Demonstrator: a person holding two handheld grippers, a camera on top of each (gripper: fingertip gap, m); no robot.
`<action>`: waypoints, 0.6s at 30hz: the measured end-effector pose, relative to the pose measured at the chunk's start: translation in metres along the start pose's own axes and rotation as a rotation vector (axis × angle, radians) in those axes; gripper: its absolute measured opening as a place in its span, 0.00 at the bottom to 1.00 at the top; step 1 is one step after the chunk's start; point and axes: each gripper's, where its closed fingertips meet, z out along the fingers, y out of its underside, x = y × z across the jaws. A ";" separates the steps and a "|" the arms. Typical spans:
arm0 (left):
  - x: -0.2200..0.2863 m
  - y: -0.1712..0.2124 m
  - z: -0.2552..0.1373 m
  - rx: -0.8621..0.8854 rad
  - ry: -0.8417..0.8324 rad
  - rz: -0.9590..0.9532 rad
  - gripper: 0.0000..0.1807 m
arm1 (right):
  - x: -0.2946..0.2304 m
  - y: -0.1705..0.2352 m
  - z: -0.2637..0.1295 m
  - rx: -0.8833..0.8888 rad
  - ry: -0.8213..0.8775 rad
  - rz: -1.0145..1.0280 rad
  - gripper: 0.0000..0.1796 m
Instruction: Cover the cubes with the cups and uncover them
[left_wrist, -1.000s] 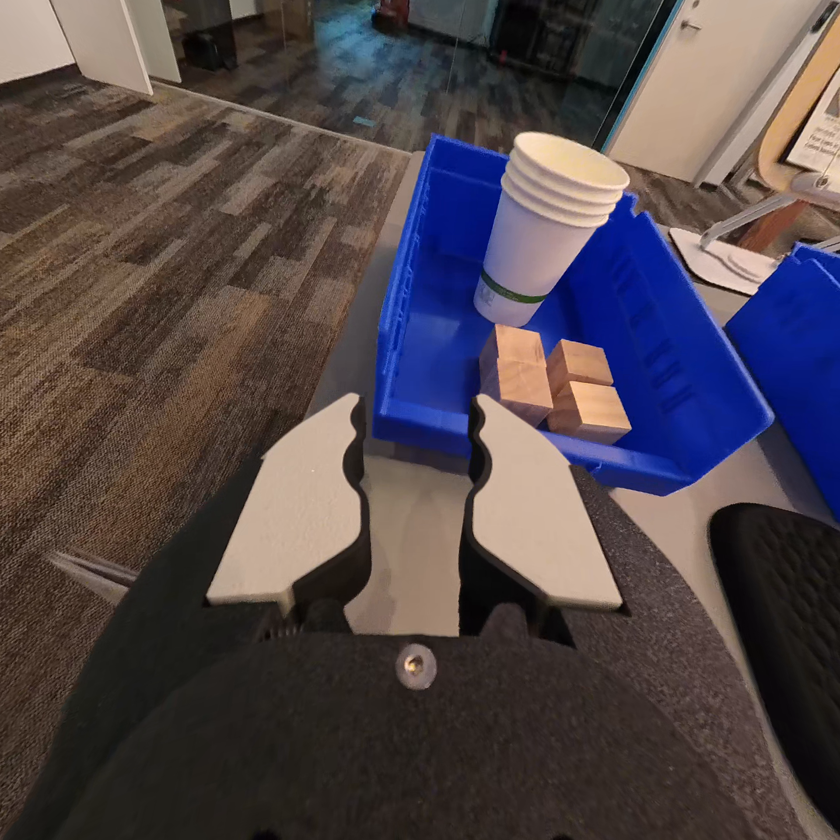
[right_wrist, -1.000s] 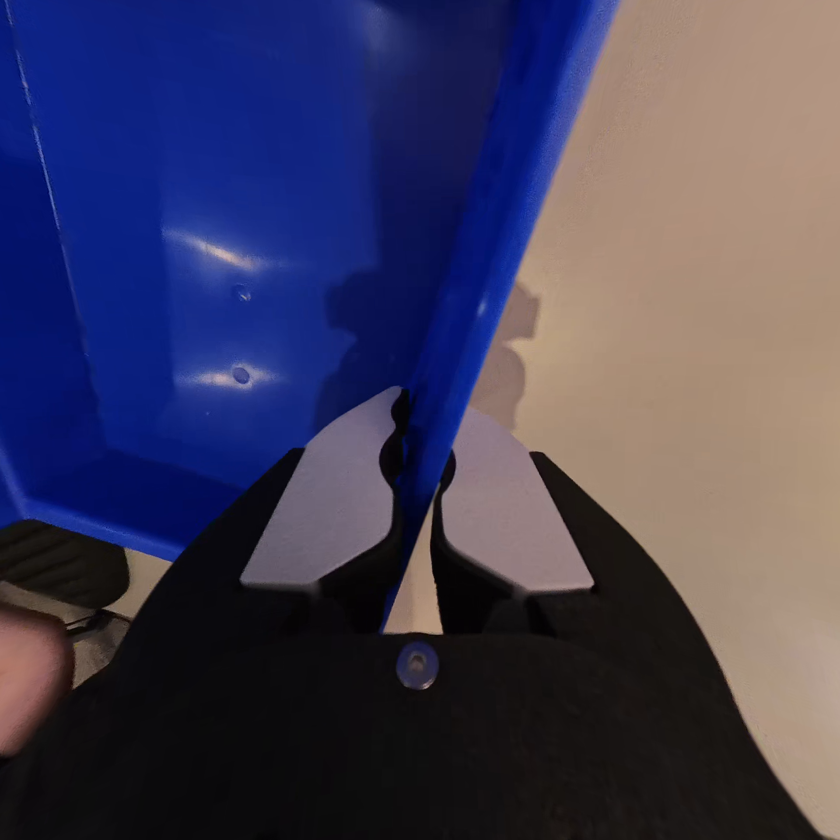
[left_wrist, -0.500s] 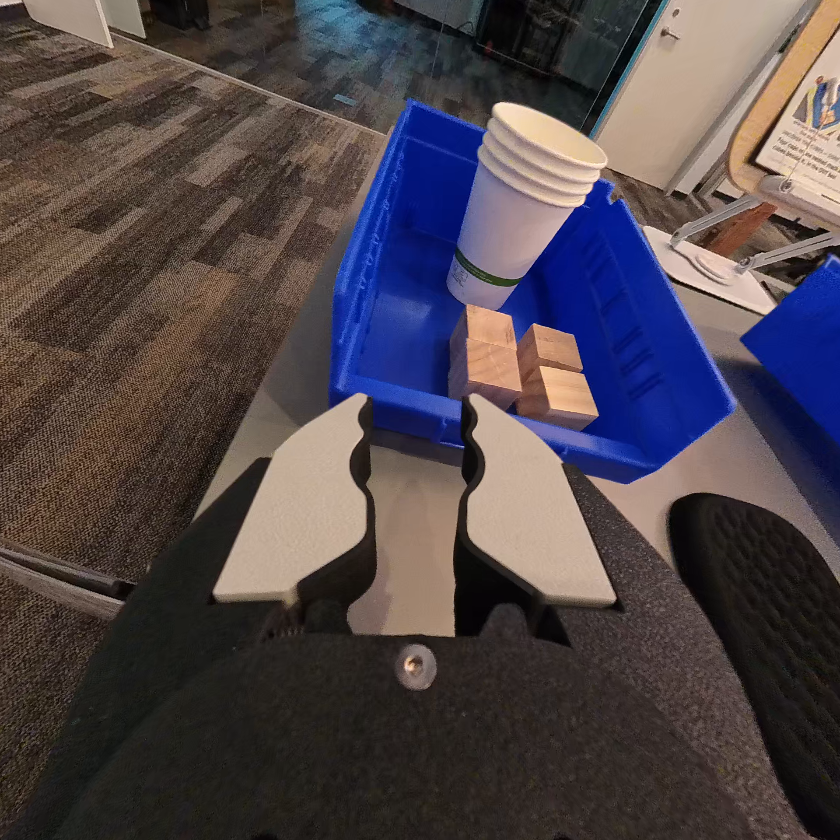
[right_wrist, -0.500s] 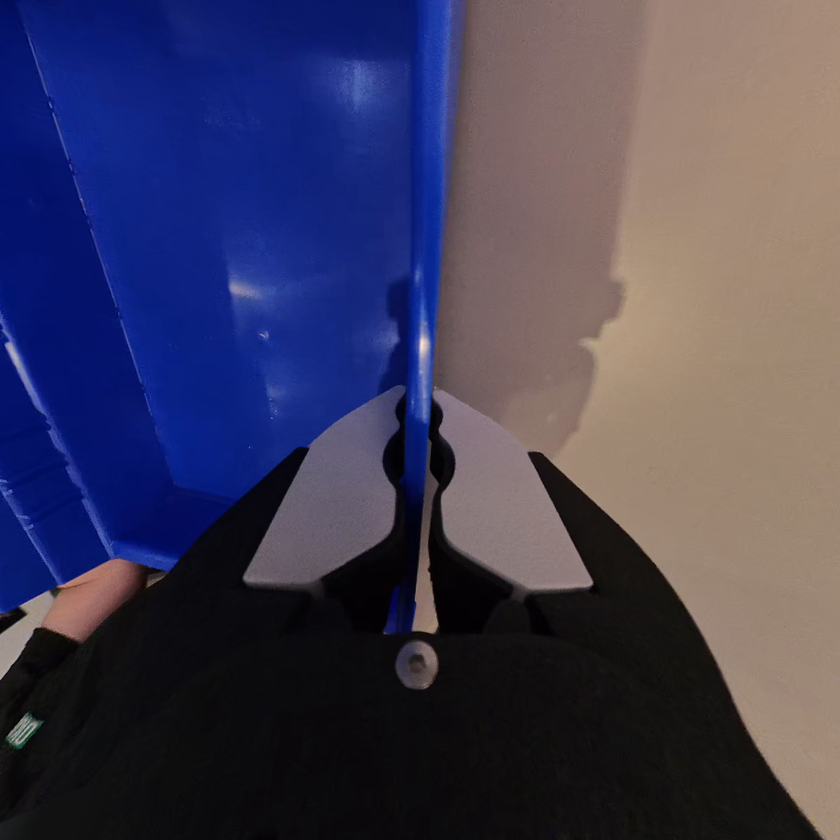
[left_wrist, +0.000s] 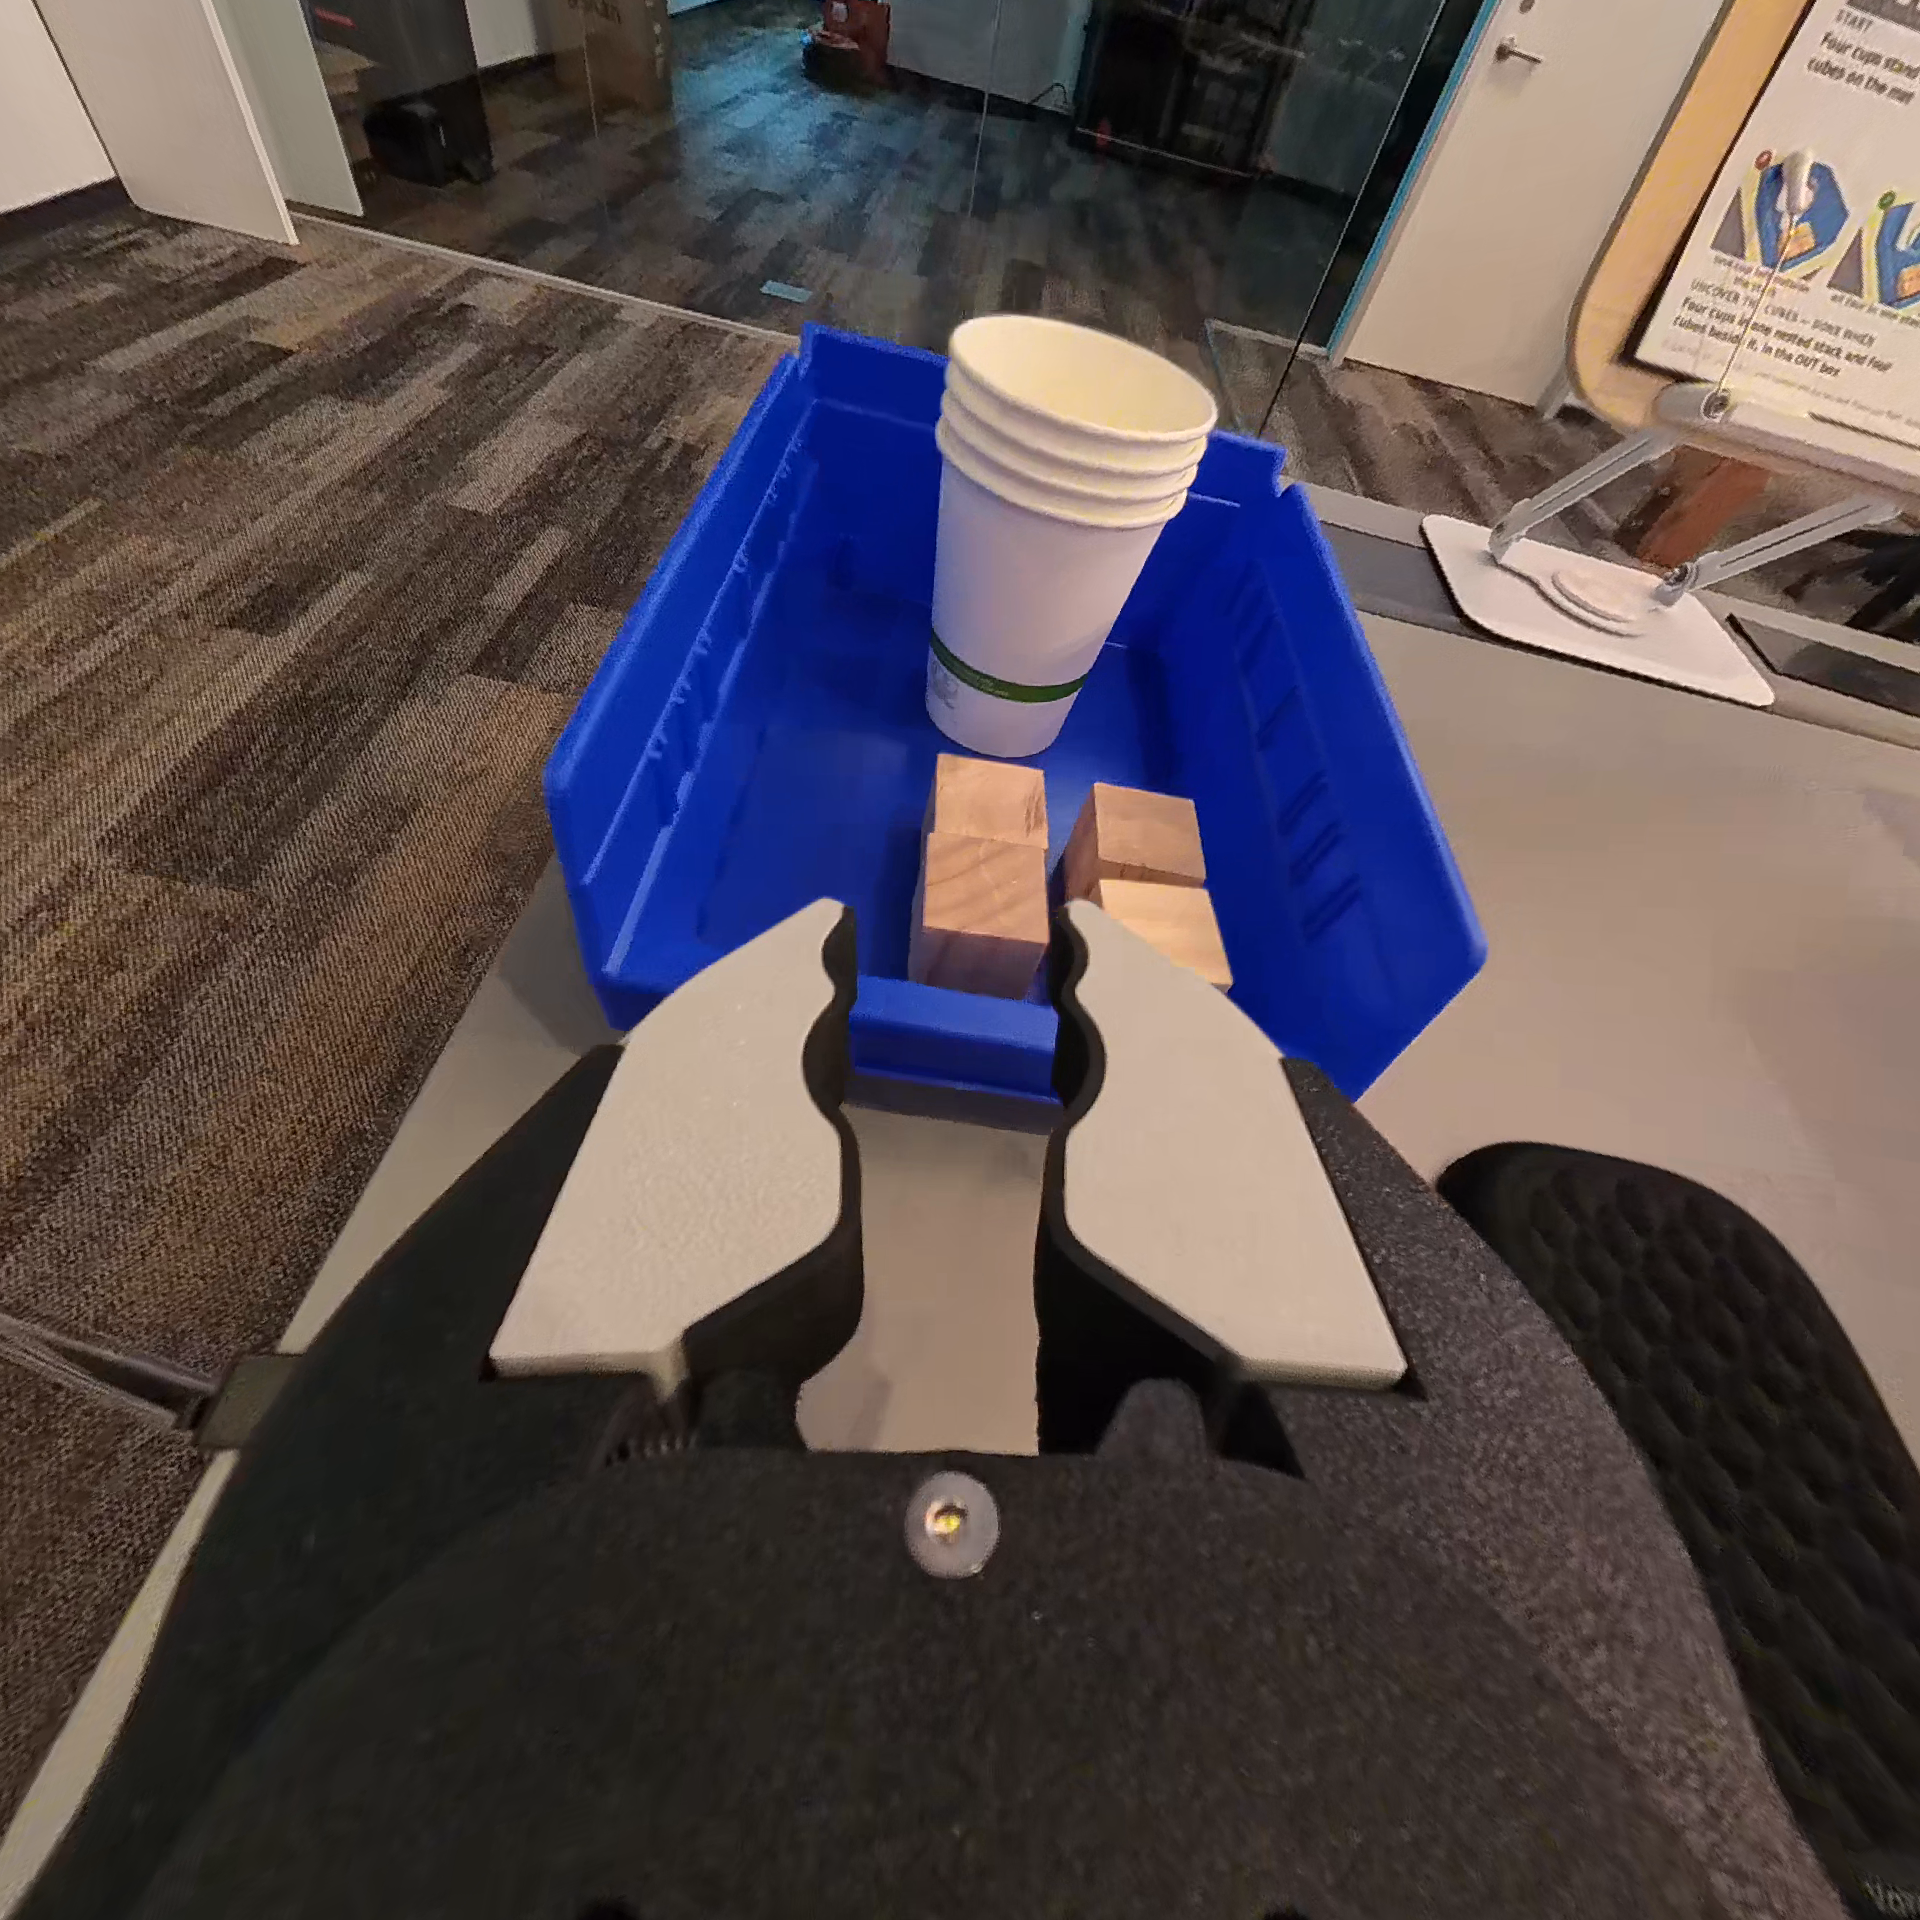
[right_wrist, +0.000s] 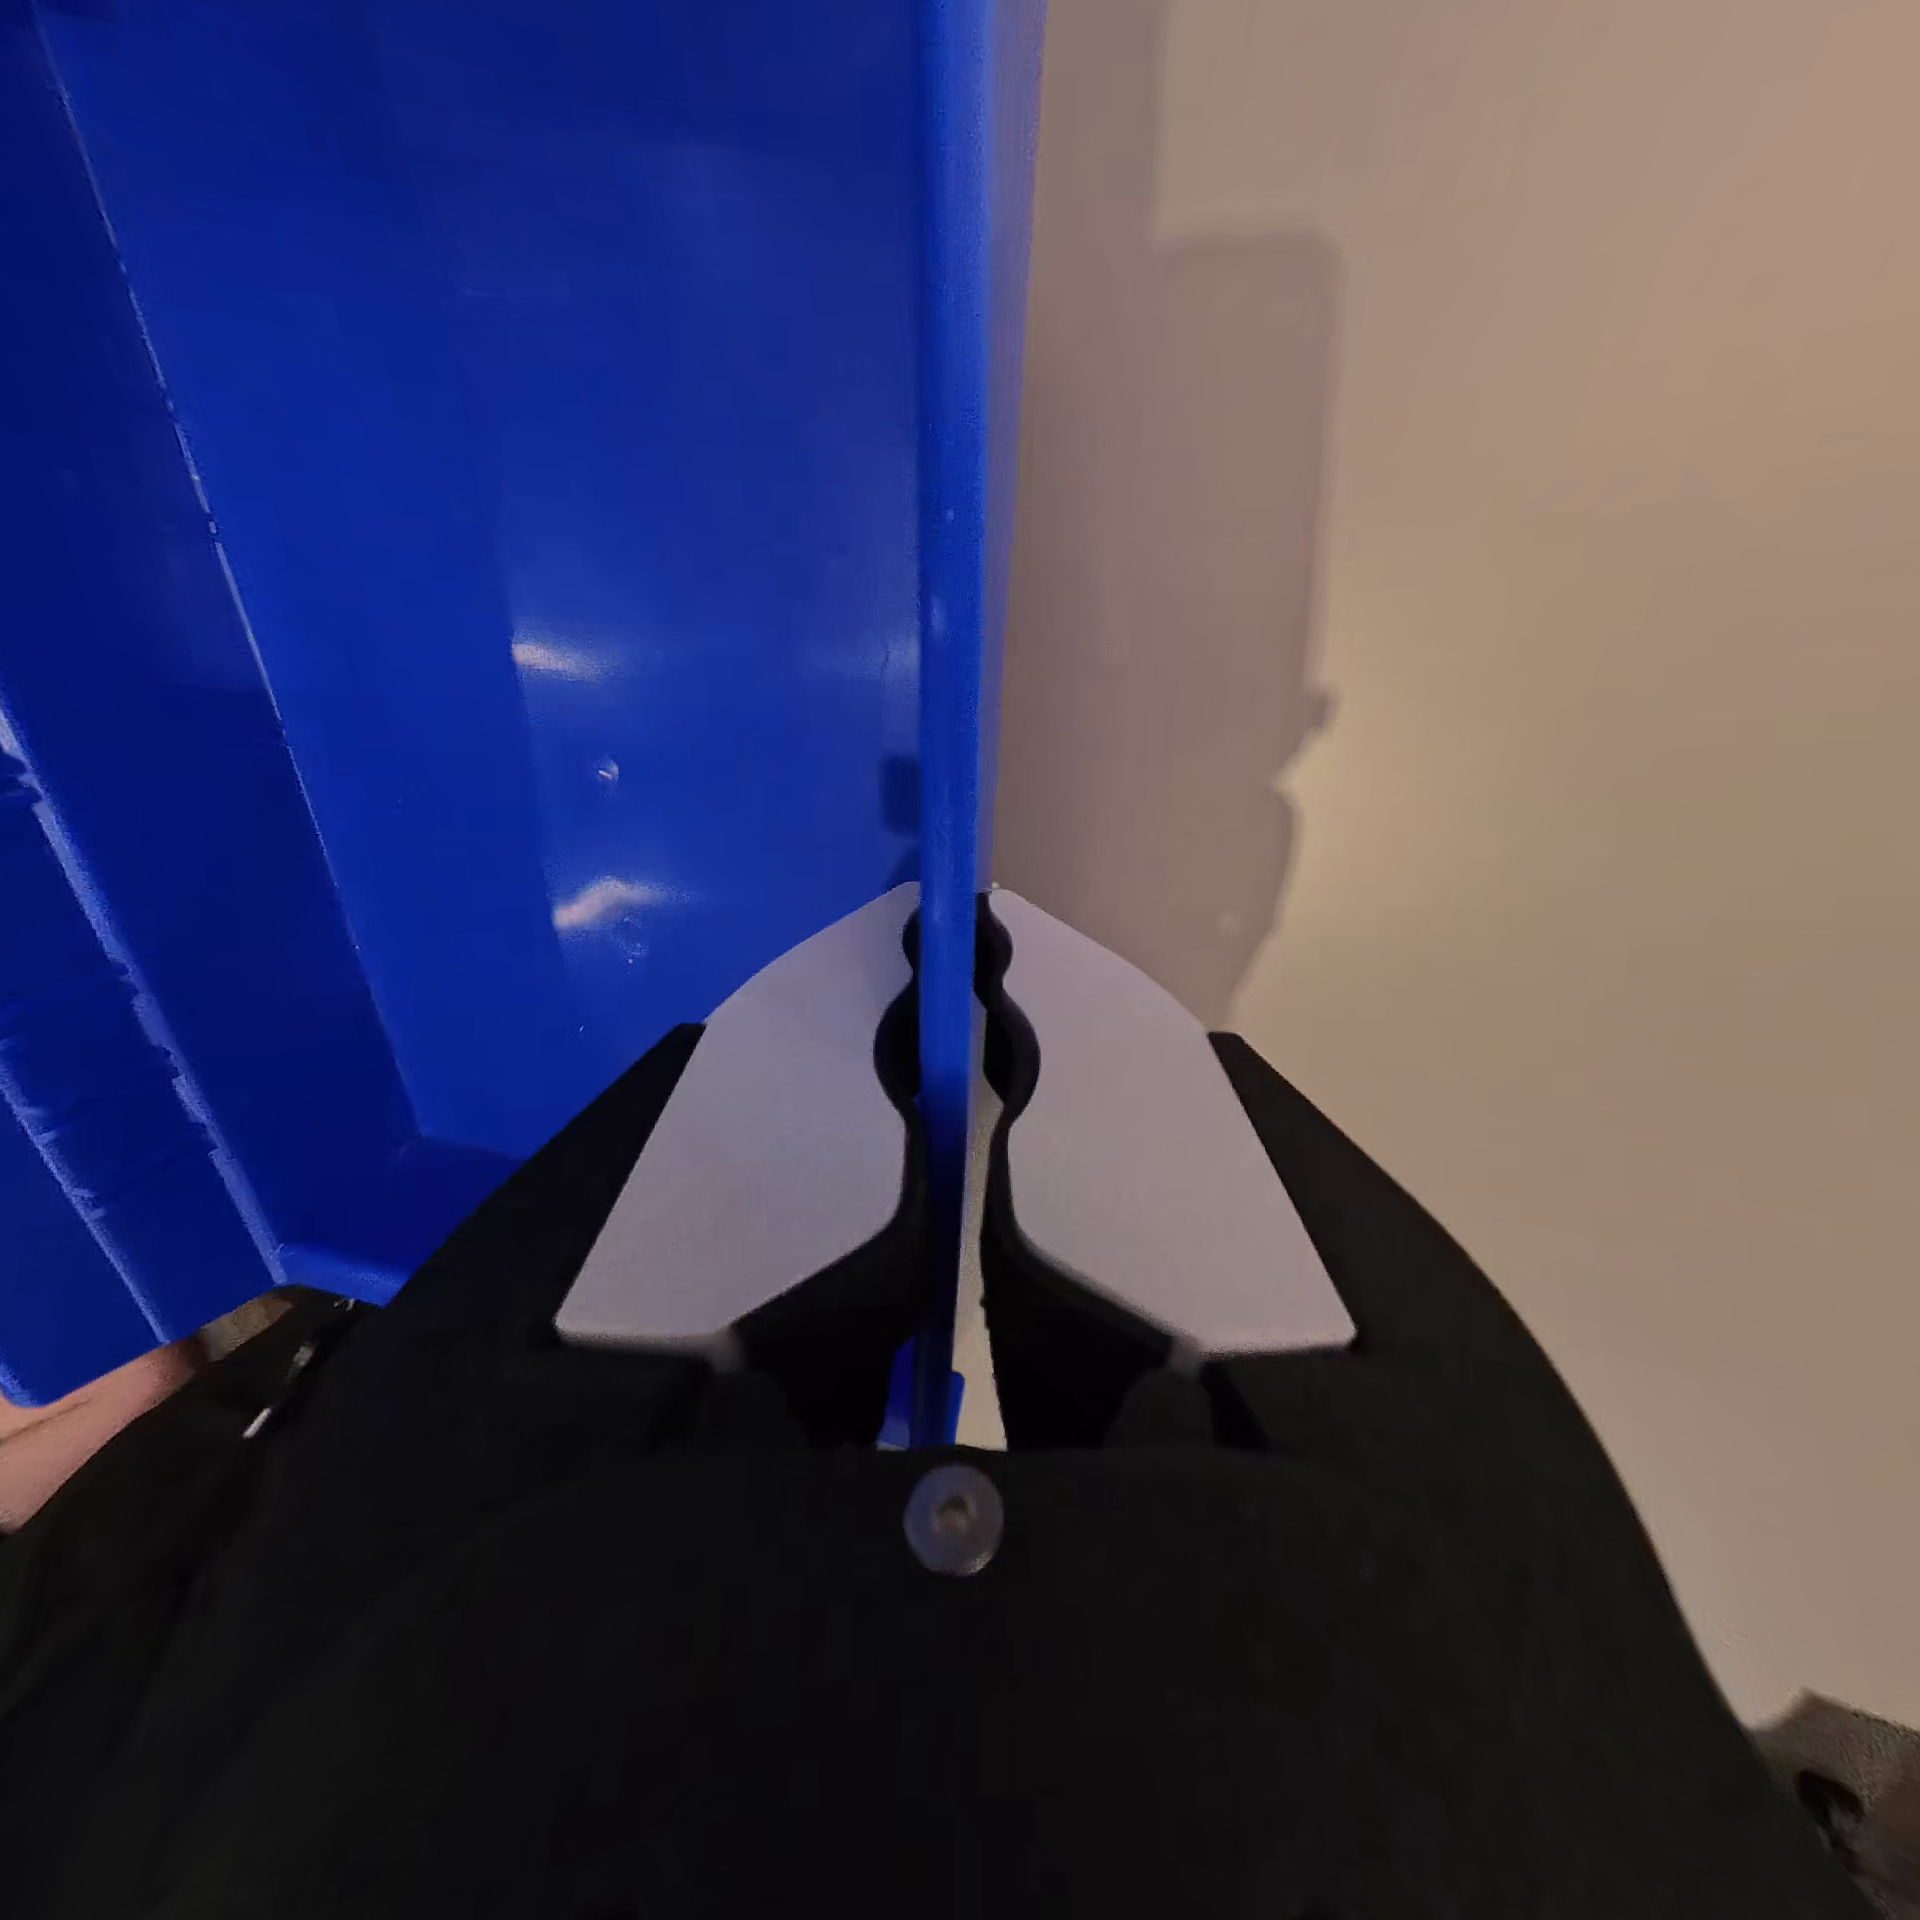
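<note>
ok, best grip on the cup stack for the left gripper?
Take the cup stack across its plain wall just under the nested rims, coming from above and the near side. It stands upright and open-topped at the bin's far end, behind the cubes; left gripper is open.

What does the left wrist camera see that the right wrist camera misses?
Only the left wrist view shows the stack of paper cups and four wooden cubes in a blue bin on the grey table, with the open left gripper empty. Only the right wrist view shows the right gripper clamped on the wall of an empty blue bin. Both show a gripper and a blue bin; whether it is the same bin, I cannot tell.
</note>
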 end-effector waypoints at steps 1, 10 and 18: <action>0.003 -0.001 0.001 -0.002 -0.002 0.005 0.19 | 0.018 0.003 -0.009 0.011 0.019 0.020 0.03; 0.032 -0.011 0.004 0.001 -0.046 0.051 0.19 | 0.139 0.021 -0.057 0.065 0.126 0.129 0.03; 0.065 -0.015 0.007 -0.012 -0.070 0.118 0.19 | 0.194 0.031 -0.025 0.041 0.111 0.148 0.03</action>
